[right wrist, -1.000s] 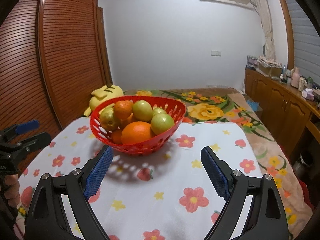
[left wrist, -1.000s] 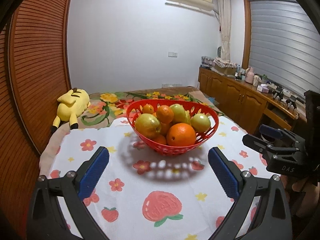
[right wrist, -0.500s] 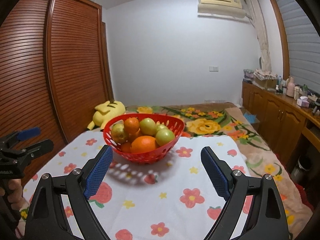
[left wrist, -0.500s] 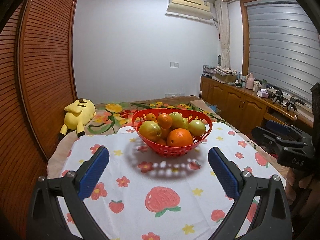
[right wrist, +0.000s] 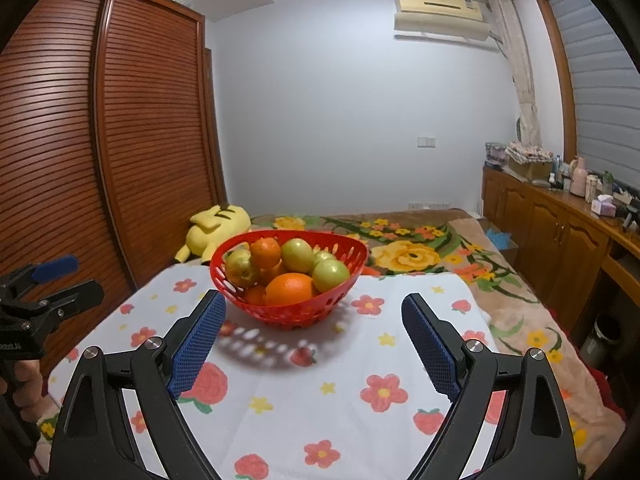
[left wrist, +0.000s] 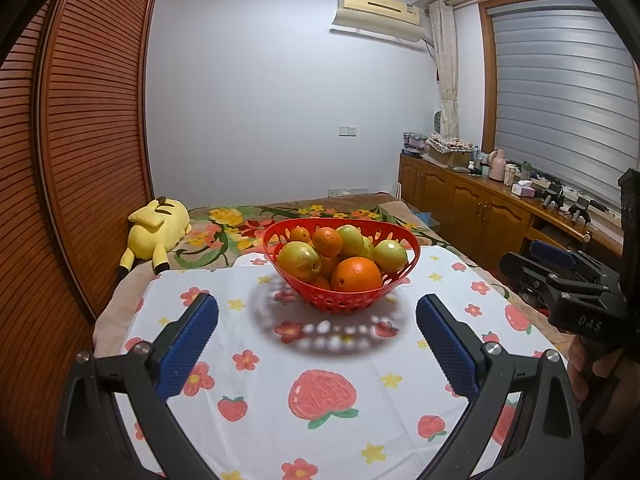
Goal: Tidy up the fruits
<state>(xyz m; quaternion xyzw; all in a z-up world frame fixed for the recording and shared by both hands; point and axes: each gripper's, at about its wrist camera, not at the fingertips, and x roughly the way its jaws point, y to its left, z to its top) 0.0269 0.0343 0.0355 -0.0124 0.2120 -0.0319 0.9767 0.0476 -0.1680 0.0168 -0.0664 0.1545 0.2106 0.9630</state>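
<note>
You have drawn both claws back from the fruit: your left claw (left wrist: 318, 330) and right claw (right wrist: 314, 334) hang spread and empty, short of the red basket (left wrist: 386, 280). It sits on the floral cloth (left wrist: 260, 364), heaped with oranges (left wrist: 356, 274) and green fruit (left wrist: 390, 255), so sorting looks finished.
</note>
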